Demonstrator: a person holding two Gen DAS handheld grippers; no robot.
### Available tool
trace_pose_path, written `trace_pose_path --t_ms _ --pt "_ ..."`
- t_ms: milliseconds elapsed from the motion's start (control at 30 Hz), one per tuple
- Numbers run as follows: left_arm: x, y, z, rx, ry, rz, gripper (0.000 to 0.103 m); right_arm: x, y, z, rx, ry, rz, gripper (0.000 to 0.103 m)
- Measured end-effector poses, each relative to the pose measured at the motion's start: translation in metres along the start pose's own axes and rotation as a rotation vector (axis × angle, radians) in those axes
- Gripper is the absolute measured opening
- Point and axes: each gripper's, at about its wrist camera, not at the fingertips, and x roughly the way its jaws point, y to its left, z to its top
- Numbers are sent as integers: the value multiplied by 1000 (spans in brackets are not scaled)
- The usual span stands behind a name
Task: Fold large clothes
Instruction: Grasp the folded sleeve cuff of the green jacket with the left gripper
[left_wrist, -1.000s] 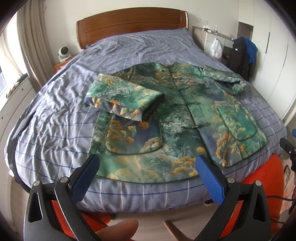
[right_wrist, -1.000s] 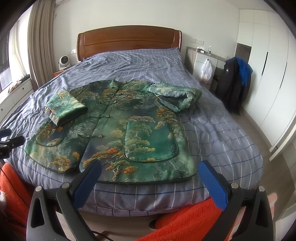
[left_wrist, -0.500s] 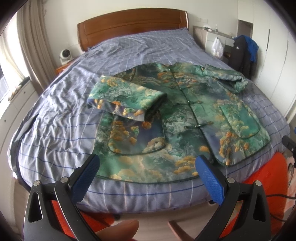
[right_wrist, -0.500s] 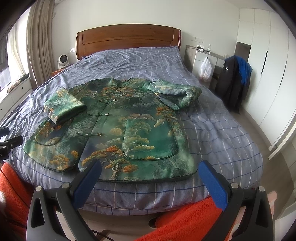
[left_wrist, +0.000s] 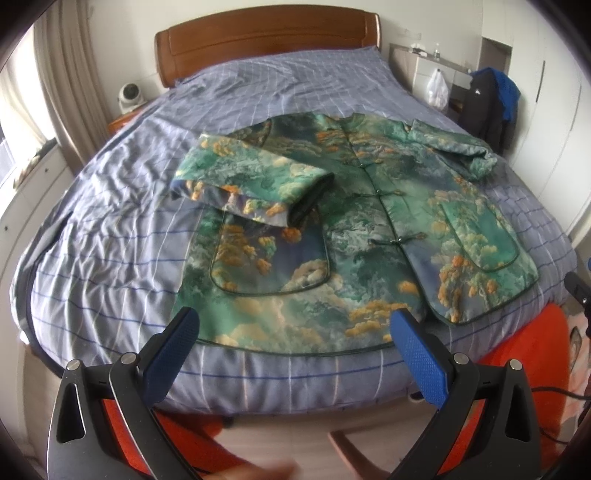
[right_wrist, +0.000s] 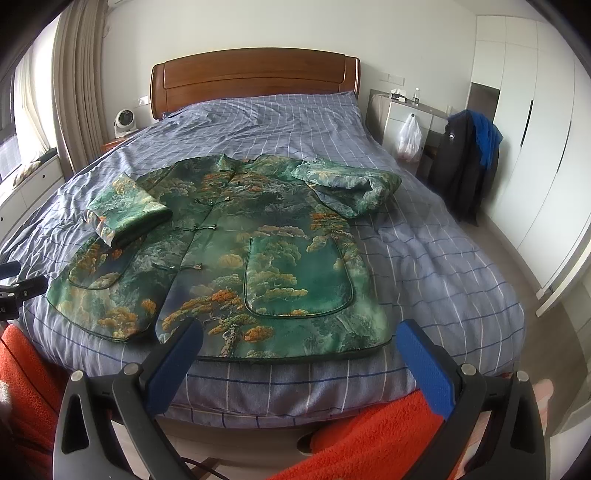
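jacket (left_wrist: 354, 236) flat on bed (left_wrist: 110, 236), both sleeves folded in. our left gripper (left_wrist: 291, 332) and right gripper (right_wrist: 299, 343) gape empty near hem. next we pinch hem, fold far.

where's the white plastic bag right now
The white plastic bag hangs off the pale cabinet right of the bed, beside the dark jacket, in both views.
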Motion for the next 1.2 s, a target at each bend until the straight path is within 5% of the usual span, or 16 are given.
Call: trace_pose_path --t_ms 367,567,700,900,933,967,1000,1067,1133,1200 --pt "15 11 5 -11 34 1 103 1 -2 -1 9 1 -1 103" --pt "29 5 31 160 -6 -17 103 1 2 -1 -3 -8 10 103" --pt "72 -2 70 342 -11 -28 103 2 2 0 -2 -7 15 103" --pt "201 -18 106 495 156 -5 101 -7 1 -1 15 -34 11 103" --pt "214 -18 107 500 167 13 99 -8 1 -2 16 -35 13 103" --pt "223 -17 107 498 171 13 83 -9 1 -3 15 -35 15 103" --pt "226 -13 110 480 166 7 50 -10 1 -4 12 -33 16 103" --pt "218 5 123 358 176 -59 15 -12 2 -7 2 -31 14 103" --pt "192 38 135 211 129 -119 14 -12 0 -9 -3 -30 12 103" --pt "163 75 143 100 62 -98 13 -9 -2 -9 -1 -27 8 103"
